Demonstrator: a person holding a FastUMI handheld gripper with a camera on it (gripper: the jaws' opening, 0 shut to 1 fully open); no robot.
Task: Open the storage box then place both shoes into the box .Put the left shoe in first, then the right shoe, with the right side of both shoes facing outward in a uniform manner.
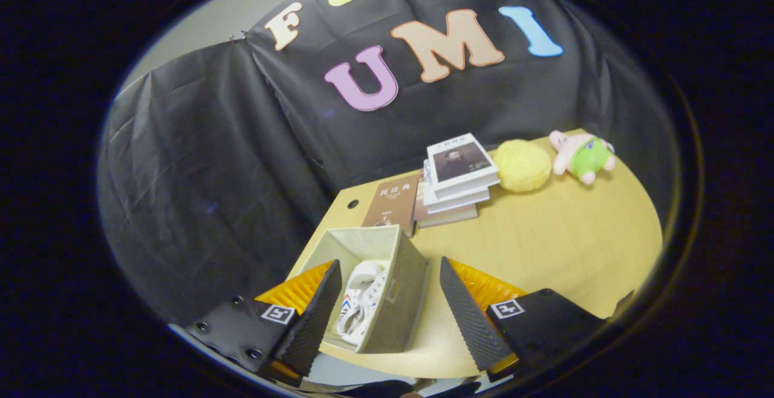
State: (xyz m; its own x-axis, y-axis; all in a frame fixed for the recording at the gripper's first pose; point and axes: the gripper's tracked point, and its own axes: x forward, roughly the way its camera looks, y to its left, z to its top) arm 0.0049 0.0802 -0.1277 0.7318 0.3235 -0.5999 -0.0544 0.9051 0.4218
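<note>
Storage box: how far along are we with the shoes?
The open grey fabric storage box sits between the spread fingers of the tool, which holds nothing. One white sneaker already lies inside. I can't make out a second shoe in there, so the right shoe likely remains.

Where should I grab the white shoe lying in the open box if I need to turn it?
Judging from the gripper view, come from above through the storage box's open top. The white shoe lies low inside, so the box walls block any side approach. Pinch across its narrow laced upper, probably the easiest part to span. The gripper is open and holds nothing, its fingers on either side of the box.
</note>
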